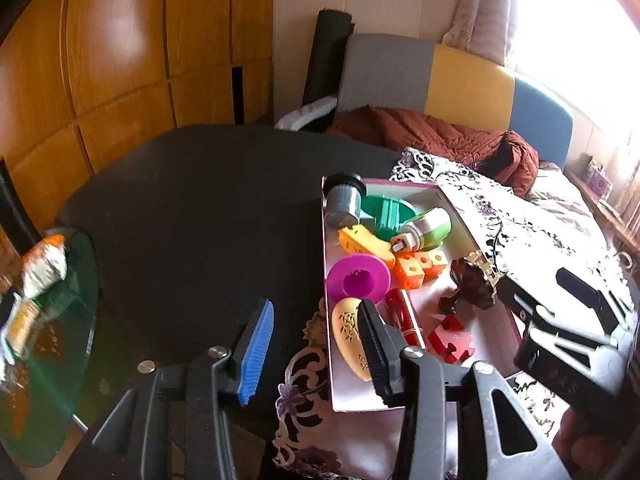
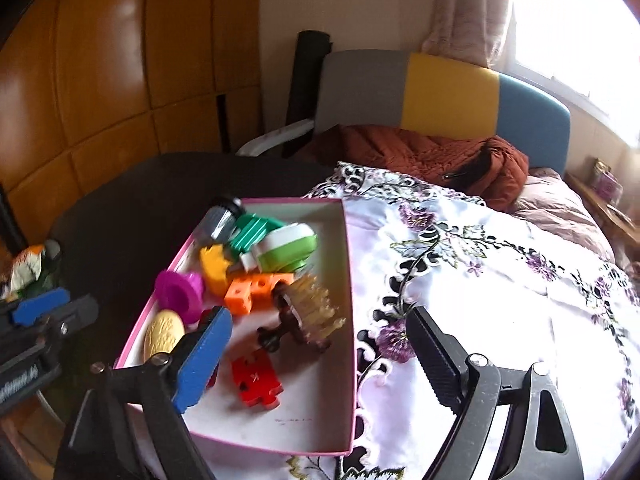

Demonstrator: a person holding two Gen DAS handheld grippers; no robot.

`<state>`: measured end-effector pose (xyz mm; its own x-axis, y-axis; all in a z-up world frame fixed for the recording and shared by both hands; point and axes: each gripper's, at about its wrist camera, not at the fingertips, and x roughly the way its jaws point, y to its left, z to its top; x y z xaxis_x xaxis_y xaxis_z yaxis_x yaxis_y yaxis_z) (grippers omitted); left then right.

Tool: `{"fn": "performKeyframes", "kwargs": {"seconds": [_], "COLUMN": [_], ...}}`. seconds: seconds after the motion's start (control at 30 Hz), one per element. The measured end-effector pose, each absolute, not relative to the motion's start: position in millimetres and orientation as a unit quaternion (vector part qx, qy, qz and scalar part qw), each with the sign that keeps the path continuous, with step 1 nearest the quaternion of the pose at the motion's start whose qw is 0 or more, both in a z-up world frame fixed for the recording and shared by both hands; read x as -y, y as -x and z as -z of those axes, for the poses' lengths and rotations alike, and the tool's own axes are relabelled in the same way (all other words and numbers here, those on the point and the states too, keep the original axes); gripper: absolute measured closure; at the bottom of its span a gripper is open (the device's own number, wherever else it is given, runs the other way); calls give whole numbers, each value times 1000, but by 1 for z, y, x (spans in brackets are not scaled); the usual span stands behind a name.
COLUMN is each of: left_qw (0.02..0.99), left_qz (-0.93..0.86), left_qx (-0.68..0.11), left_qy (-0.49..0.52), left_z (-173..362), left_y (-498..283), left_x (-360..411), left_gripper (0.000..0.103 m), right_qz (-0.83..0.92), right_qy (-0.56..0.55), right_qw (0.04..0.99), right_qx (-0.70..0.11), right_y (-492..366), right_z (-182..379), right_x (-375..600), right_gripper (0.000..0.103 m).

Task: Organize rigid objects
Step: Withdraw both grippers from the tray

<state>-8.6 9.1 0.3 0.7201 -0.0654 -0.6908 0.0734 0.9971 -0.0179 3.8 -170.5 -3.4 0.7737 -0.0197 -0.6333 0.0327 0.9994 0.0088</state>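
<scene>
My left hand-held gripper [image 1: 316, 350] stands partly open with nothing between its jaws; its blue pad hangs over the dark tabletop [image 1: 192, 216] and its black pad over the near left corner of the pink-rimmed box [image 2: 349, 320]. My right hand-held gripper [image 2: 320, 360] stands wide open and empty, its blue pad over the box's left side and its black pad over the flowered cloth [image 2: 500, 280] to the right of the box. All the rigid objects lie inside the box, ahead of both grippers. Nearest are the yellow oval piece [image 1: 350, 336], the red puzzle piece [image 2: 256, 380] and the brown comb [image 2: 304, 316]. Farther ahead lie the magenta spool [image 1: 358, 280], orange cubes [image 1: 420, 266], green-and-white roll [image 1: 428, 228] and grey cylinder [image 1: 342, 200].
</scene>
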Motion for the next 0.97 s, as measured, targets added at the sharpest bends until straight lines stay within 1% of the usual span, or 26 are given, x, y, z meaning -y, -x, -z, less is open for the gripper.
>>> {"fn": "performKeyframes", "kwargs": {"seconds": [0.07, 0.23, 0.4, 0.73, 0.97], "left_qw": [931, 941, 944, 940, 944], "left_qz": [32, 35, 25, 31, 32], "left_qx": [-362, -337, -328, -340, -328], "left_qy": [-19, -19, -15, -5, 2], "left_z": [-5, -16, -19, -13, -14], "left_y": [13, 26, 29, 27, 29], "left_x": [-3, 3, 4, 0, -3], "left_gripper": [46, 36, 36, 36, 38], "right_qz": [21, 24, 20, 16, 11], "right_qy": [-23, -35, -34, -26, -16], "right_qw": [941, 943, 942, 942, 942], "right_qx": [-336, -331, -333, -334, -335], "right_y": [-5, -2, 3, 7, 7], "right_z": [0, -6, -4, -3, -2], "right_x": [175, 179, 174, 167, 161], "right_gripper": [11, 11, 11, 11, 11]}}
